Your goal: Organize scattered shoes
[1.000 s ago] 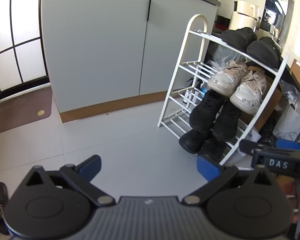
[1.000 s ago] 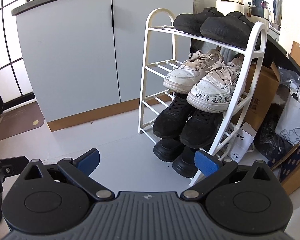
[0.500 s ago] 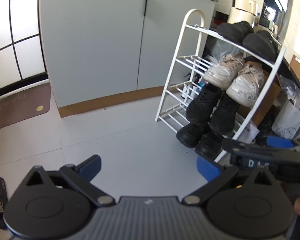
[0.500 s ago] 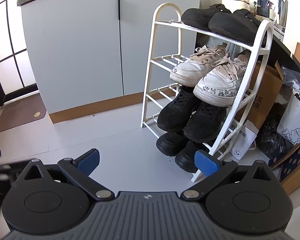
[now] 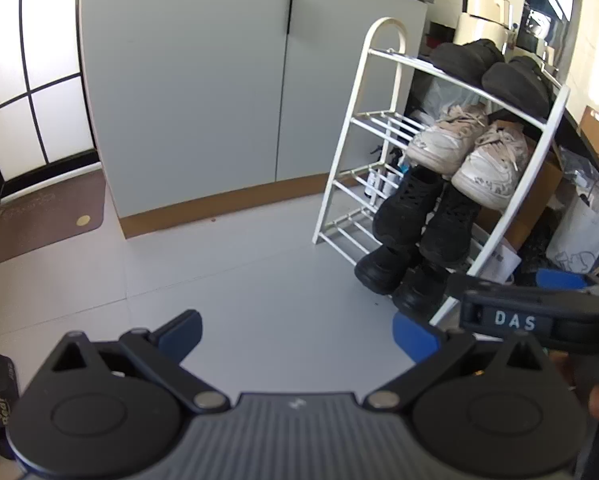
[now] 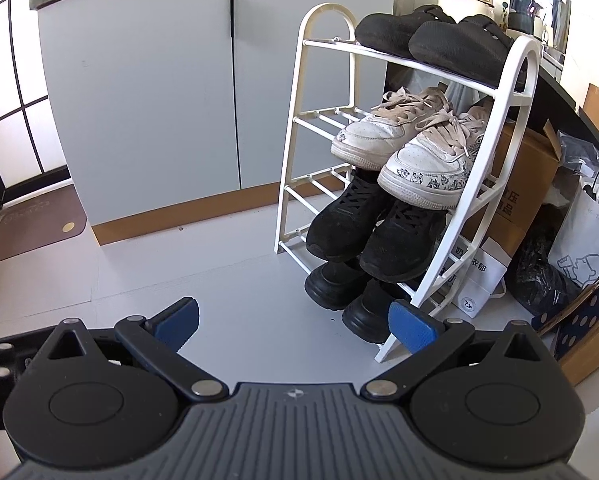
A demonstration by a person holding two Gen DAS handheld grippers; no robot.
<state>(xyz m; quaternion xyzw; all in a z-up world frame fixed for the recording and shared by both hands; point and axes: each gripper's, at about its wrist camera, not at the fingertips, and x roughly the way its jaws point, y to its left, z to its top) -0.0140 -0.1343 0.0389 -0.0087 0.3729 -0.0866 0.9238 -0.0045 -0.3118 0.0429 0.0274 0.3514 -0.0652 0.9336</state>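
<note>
We note the left gripper (image 5: 297, 334) and right gripper (image 6: 293, 320) both spread wide, empty, above bare floor. The white shoe rack (image 6: 515, 80) holds four pairs of shoes. Black slippers (image 5: 1, 396) lie on the floor at far left.

Four shoe pairs on white rack (image 6: 495, 128): dark slippers (image 6: 431, 40), white sneakers (image 6: 403, 148), black trainers (image 6: 371, 232), black boots (image 6: 339, 288).

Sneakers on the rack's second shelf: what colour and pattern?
White sneakers with dark printed trim; clearest in the right wrist view.
</note>
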